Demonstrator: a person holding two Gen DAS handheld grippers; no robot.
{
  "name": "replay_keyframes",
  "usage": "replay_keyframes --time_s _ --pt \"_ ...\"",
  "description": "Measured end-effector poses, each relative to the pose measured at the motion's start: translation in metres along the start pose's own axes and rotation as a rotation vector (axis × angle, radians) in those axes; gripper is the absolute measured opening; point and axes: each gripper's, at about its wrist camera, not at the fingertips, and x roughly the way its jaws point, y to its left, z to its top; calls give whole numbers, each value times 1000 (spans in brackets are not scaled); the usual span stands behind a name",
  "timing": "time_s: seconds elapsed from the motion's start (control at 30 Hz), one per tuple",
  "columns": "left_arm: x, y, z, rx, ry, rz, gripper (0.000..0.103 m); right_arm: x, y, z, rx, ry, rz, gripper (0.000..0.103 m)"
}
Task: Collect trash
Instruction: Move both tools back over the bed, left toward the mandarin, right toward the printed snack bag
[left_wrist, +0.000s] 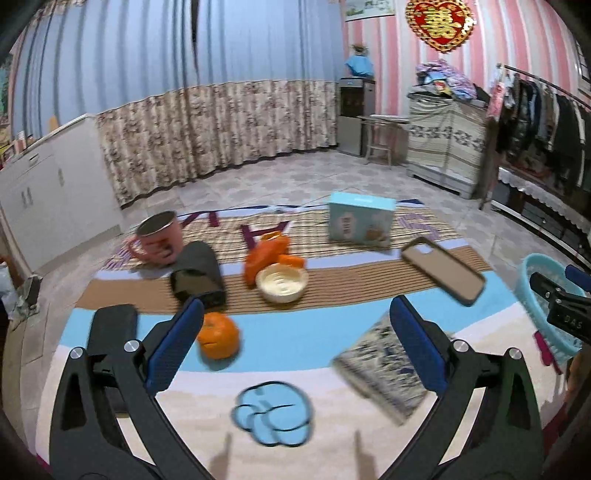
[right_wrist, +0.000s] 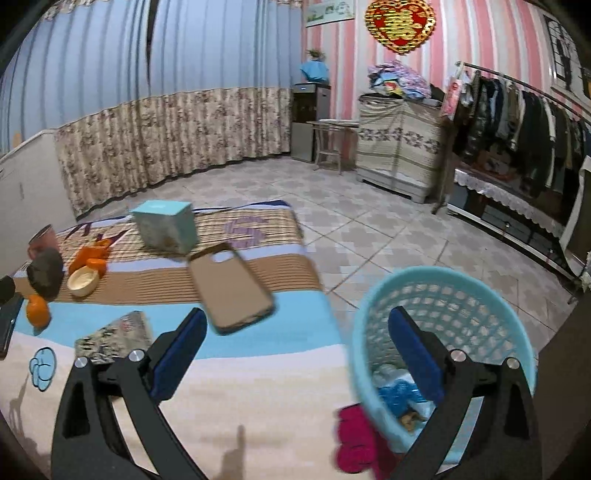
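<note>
Both tongs, left tongs (left_wrist: 295, 354) and right tongs (right_wrist: 297, 360), gape empty. Orange peel (left_wrist: 267, 258) lies mid-worktop behind the white bowl (left_wrist: 283, 285); I'd pinch it low, then carry it to the basket (right_wrist: 443, 291) at the worktop's right edge.

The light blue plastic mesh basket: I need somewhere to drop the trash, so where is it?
The light blue plastic mesh basket stands off the striped mat's right edge, low right in the right wrist view, beside a red cloth.
</note>
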Motion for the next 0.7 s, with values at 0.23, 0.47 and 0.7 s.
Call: replay_keyframes --time_s 0.23,0.47,0.7 --pt "16 36 -17 -37 35 49 97 12 42 -10 -32 29 43 97" --pt "33 58 -32 -66 63 82 97 24 66 -16 -45 50 55 97" --pt "53 69 -40 -104 99 95 97 35 80 -24 -91 64 61 97"
